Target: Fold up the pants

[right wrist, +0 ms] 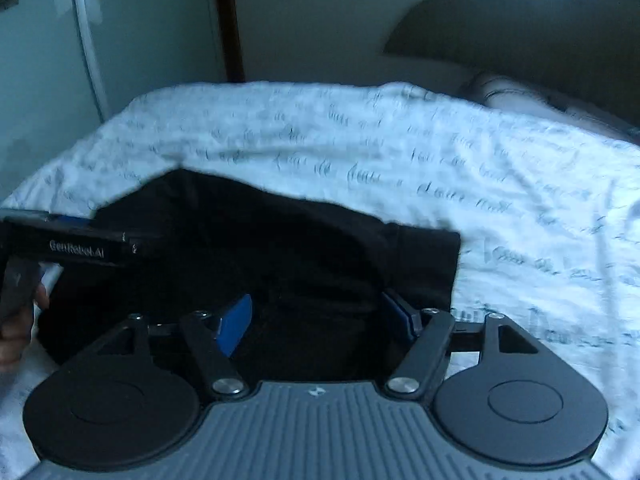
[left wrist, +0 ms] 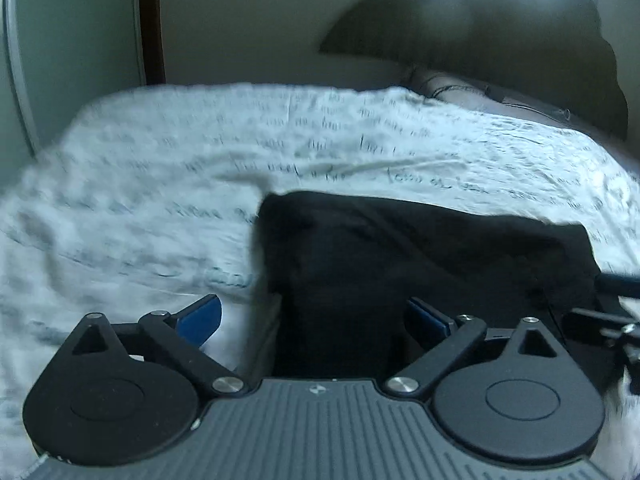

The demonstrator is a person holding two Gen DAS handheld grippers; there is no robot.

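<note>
The black pants lie folded into a compact rectangle on the bed, also seen in the right wrist view as a dark bundle. My left gripper hovers at the bundle's near left edge, jaws wide apart; one blue pad is over the sheet and the other over the cloth, neither pressing. My right gripper stands open just above the near side of the pants, with its blue pads clear of the fabric. The left gripper's body and the hand holding it show at the left of the right wrist view.
A white bed sheet printed with script writing covers the bed. A dark headboard and a pillow sit at the far right. A pale wardrobe door and a dark frame stand beyond the bed's far left.
</note>
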